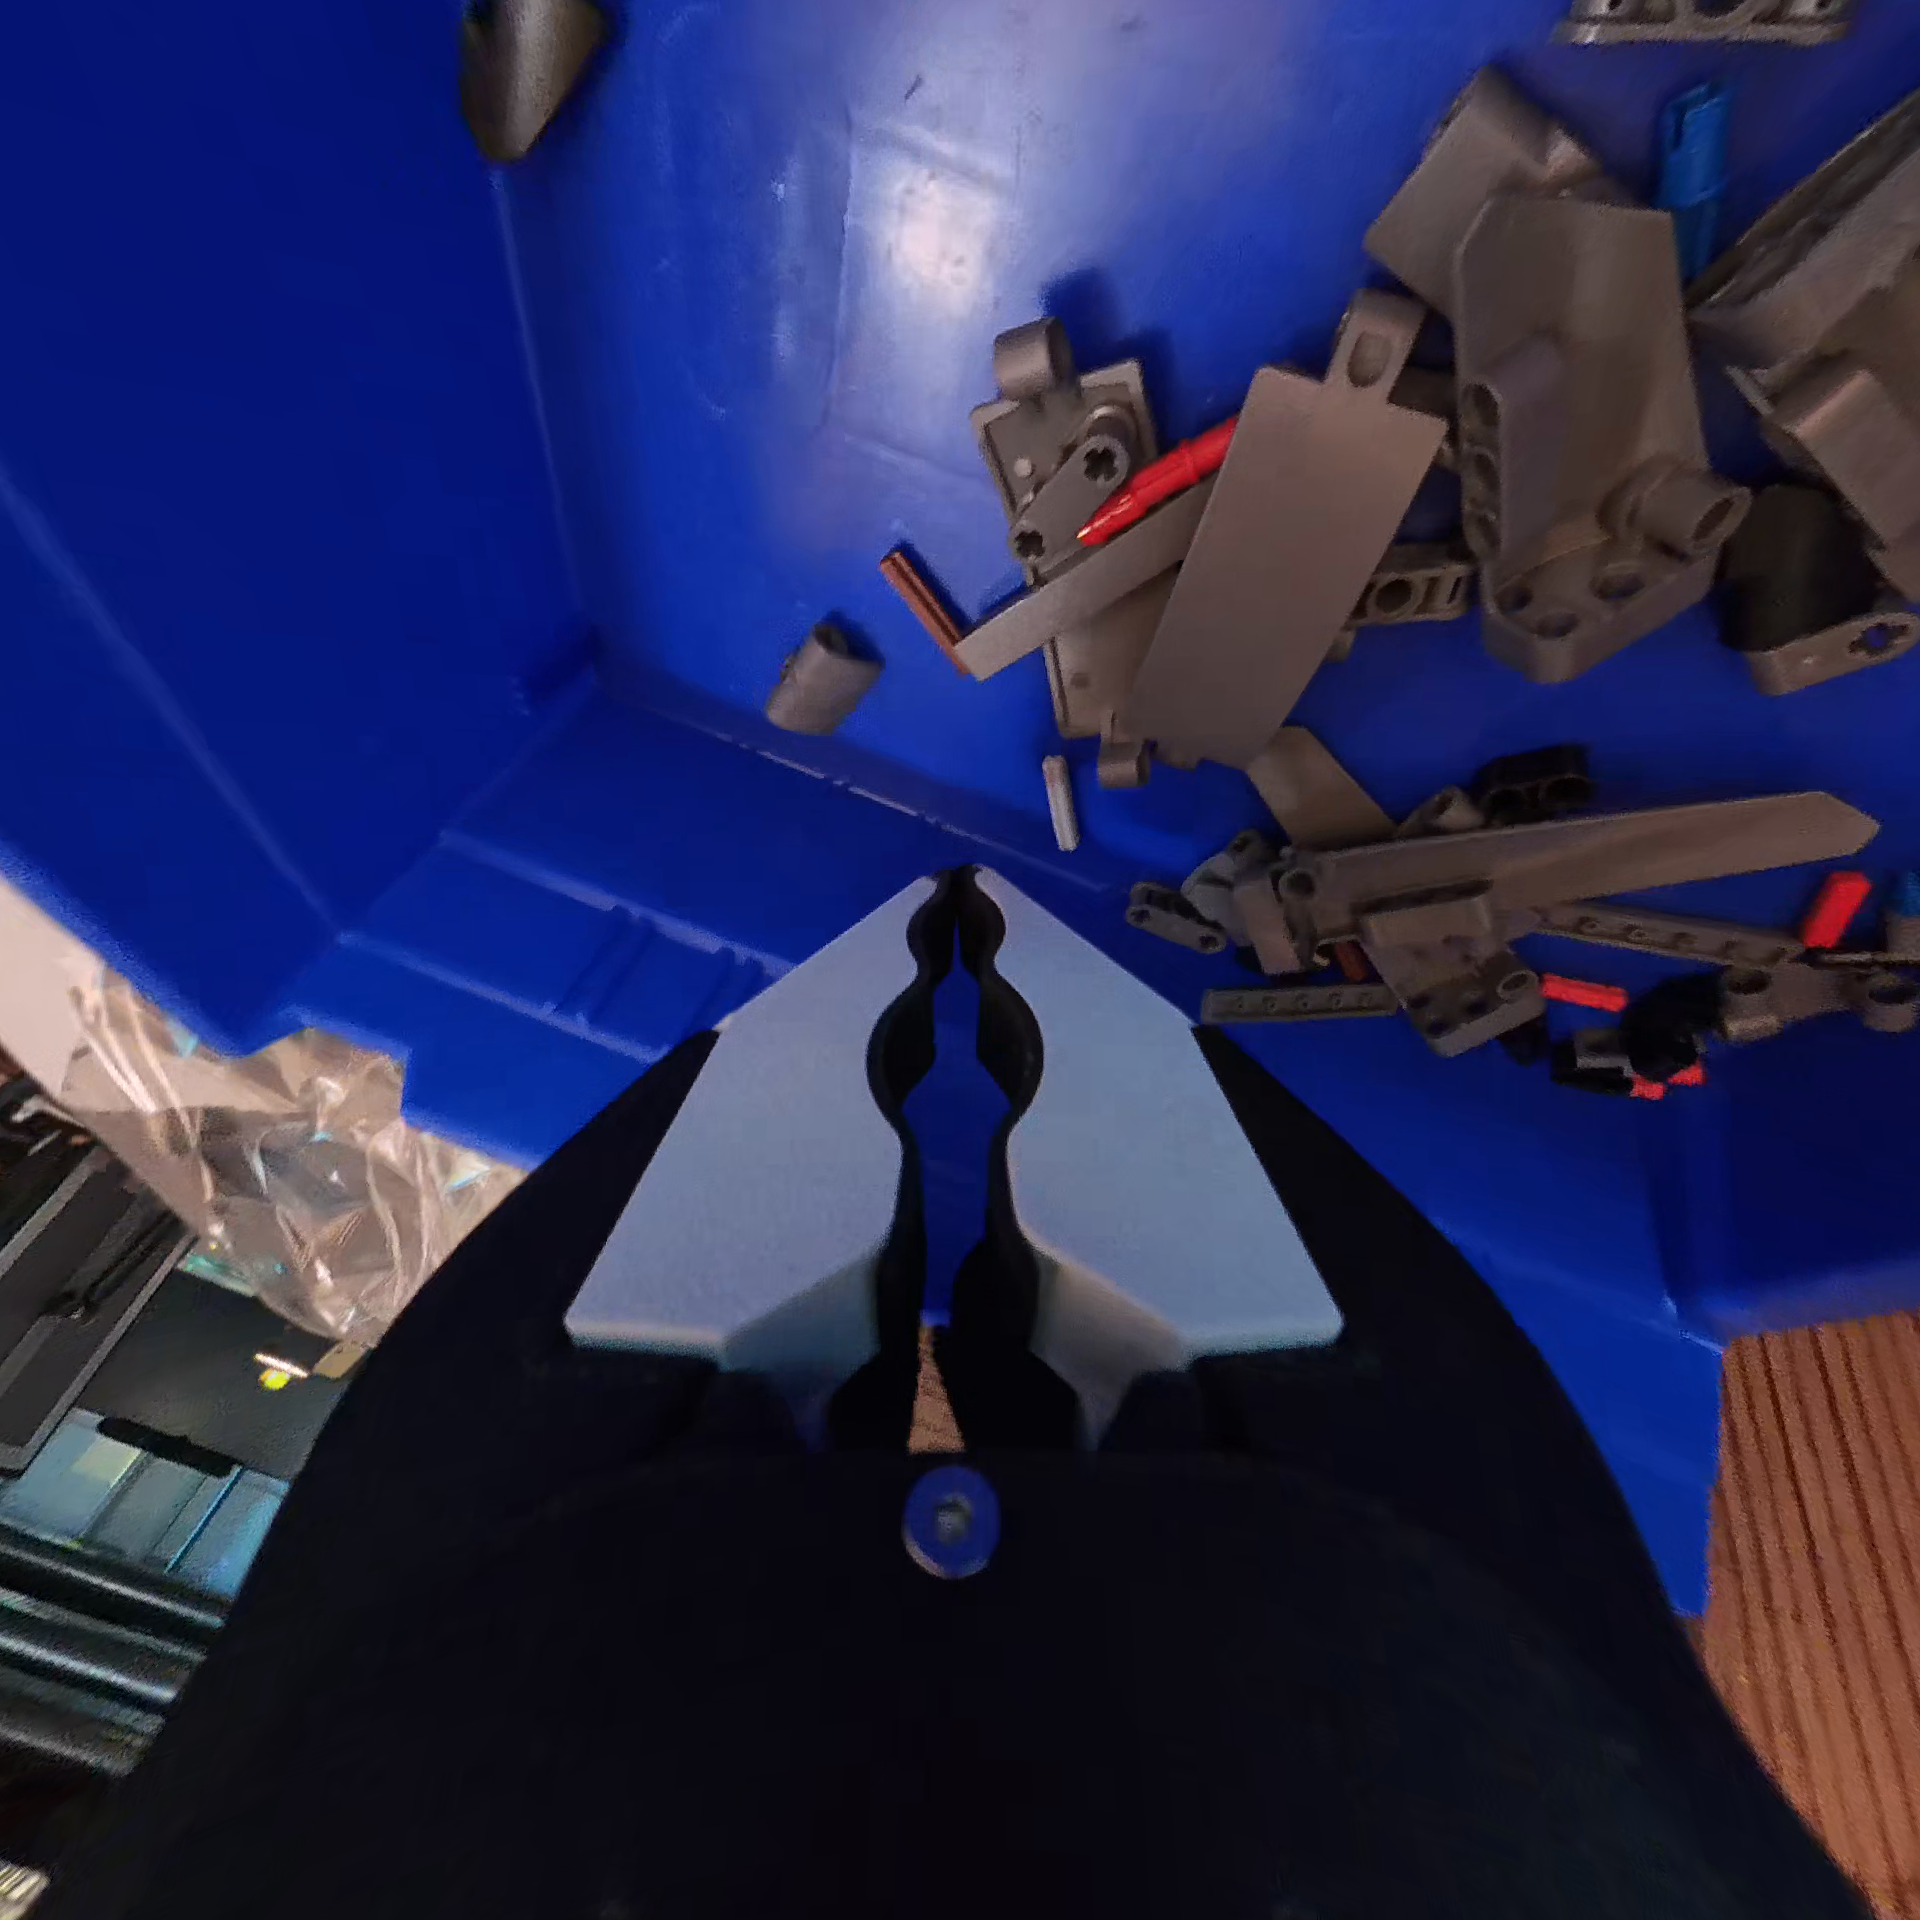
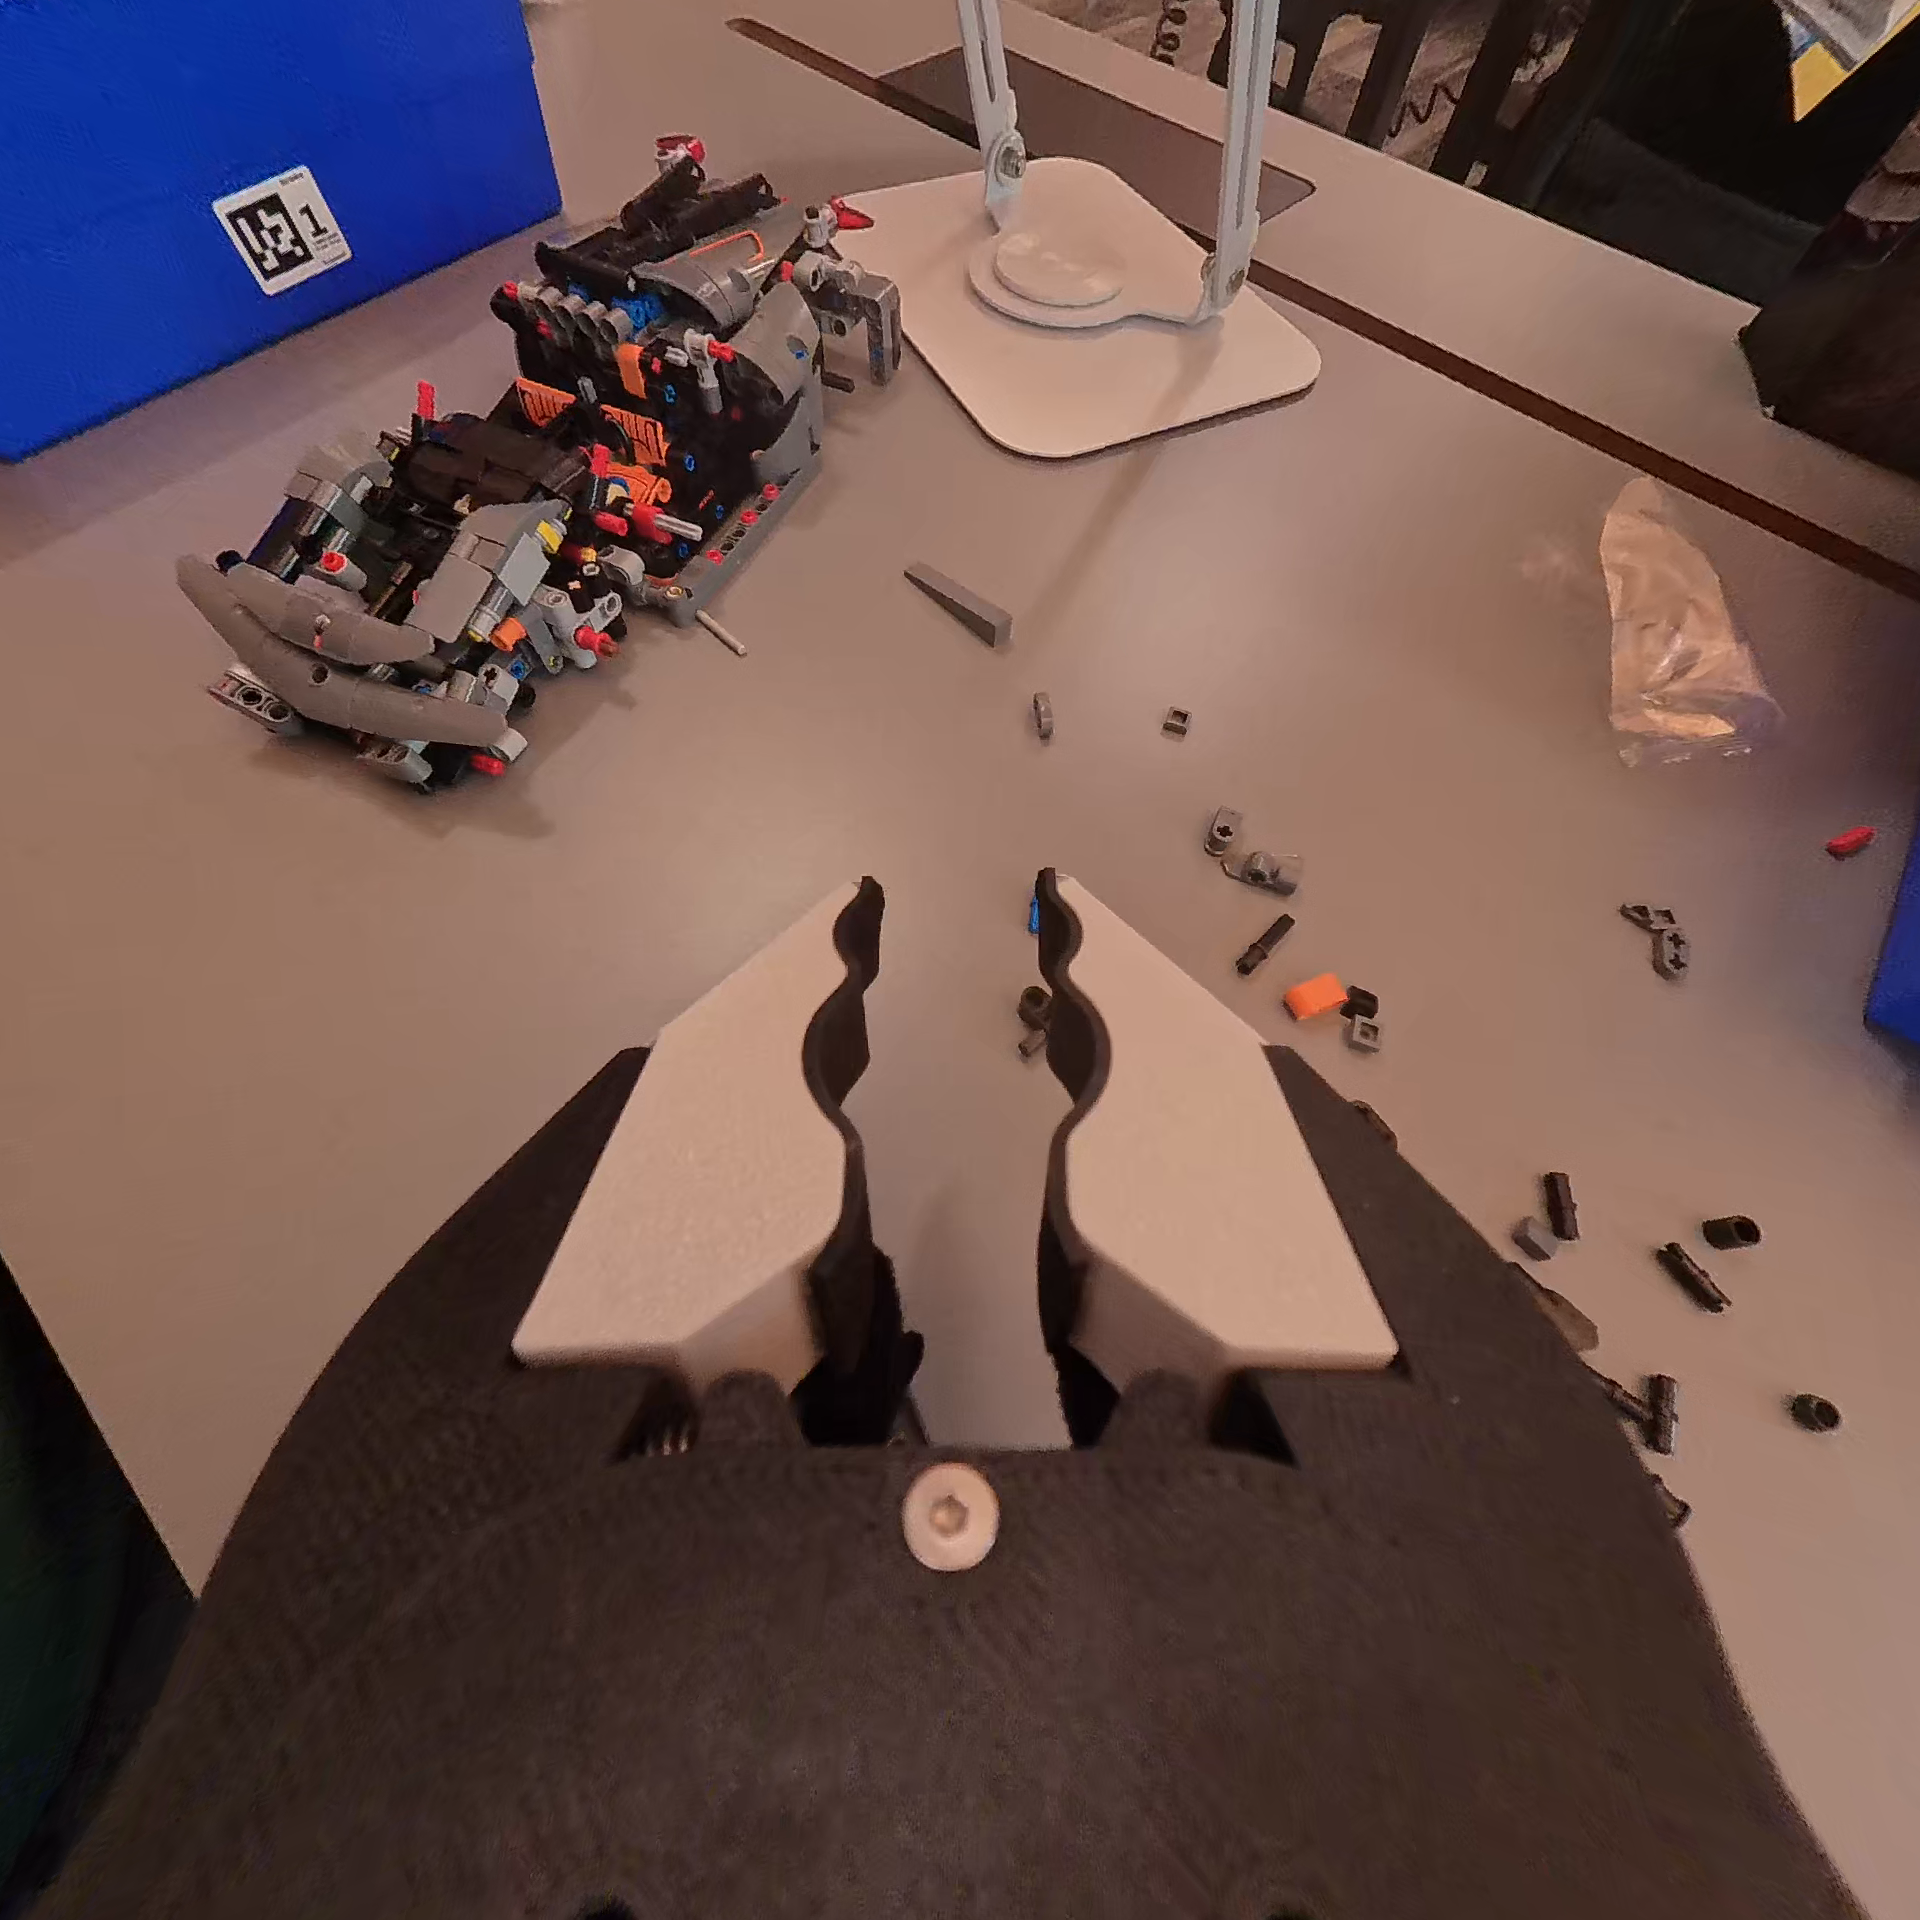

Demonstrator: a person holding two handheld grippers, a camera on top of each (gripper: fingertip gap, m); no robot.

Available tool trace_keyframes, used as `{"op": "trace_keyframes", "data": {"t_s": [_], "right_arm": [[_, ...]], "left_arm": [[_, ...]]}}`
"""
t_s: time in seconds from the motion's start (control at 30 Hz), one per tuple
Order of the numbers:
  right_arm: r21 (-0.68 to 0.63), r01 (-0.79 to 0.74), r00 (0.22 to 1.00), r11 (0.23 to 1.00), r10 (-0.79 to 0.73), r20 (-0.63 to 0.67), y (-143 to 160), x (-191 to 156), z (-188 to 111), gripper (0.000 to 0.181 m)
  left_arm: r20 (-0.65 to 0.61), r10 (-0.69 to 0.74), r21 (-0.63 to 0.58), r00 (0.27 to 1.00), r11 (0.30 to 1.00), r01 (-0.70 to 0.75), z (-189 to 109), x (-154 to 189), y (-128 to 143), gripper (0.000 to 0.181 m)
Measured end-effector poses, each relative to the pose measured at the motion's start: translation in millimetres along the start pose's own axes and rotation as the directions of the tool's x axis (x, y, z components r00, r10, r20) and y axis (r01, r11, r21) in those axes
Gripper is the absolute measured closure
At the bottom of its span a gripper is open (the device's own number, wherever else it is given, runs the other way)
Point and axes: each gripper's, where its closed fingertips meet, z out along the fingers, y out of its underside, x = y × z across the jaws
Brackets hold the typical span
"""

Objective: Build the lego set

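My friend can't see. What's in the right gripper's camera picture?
The open right gripper hovers empty over a grey table. A half-built lego car sits ahead on the left, and small loose pieces lie scattered to the right.

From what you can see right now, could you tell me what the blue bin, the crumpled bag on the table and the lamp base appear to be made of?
Blue bin: likely moulded plastic, semi-gloss; soft highlights, scuffs and moulded ribs show.
Crumpled bag: thin clear plastic film, glossy; see-through with creases and glints.
Lamp base: smooth matte off-white plate, perhaps painted metal or plastic; the look leaves it open.
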Motion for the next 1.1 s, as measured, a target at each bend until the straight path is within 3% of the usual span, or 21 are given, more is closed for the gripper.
{"op": "trace_keyframes", "data": {"t_s": [0.07,0.13,0.2,0.37,0.47,0.63,0.77,0.93,1.1], "right_arm": [[0.003,0.000,1.000,1.000,0.000,0.002,0,0,-1,0.153],[0.000,-0.003,1.000,1.000,0.003,0.007,1,-1,-1,0.153],[-0.005,-0.009,1.000,1.000,0.009,0.014,3,-1,0,0.152],[-0.005,-0.012,0.999,1.000,0.012,0.029,4,-6,6,0.152],[-0.006,-0.014,0.999,1.000,0.015,0.043,4,-8,10,0.152],[-0.007,-0.013,0.998,1.000,0.013,0.066,6,-10,16,0.152],[0.008,-0.009,0.998,1.000,0.009,0.070,4,-8,16,0.153],[0.019,-0.016,0.997,1.000,0.014,0.076,6,-5,12,0.153],[0.024,-0.024,0.996,0.999,0.022,0.081,8,-2,10,0.153]], "left_arm": [[-0.012,-0.004,0.053,1.000,0.999,0.005,-9,-1,-1,0.176],[-0.023,-0.010,0.091,1.000,0.996,0.012,-16,-2,0,0.160],[-0.030,-0.004,0.065,1.000,0.998,0.006,-16,-2,8,0.134],[-0.131,0.076,0.044,0.988,0.997,-0.071,-13,27,11,0.101],[-0.202,0.076,0.084,0.976,0.995,-0.060,-18,47,0,0.104],[-0.280,0.135,-0.008,0.951,0.990,-0.143,-14,76,8,0.112],[-0.250,0.117,-0.059,0.961,0.989,-0.136,1,77,15,0.132],[-0.269,0.077,-0.035,0.960,0.995,-0.090,3,79,13,0.163],[-0.283,0.060,0.001,0.957,0.998,-0.063,1,82,6,0.170]]}}
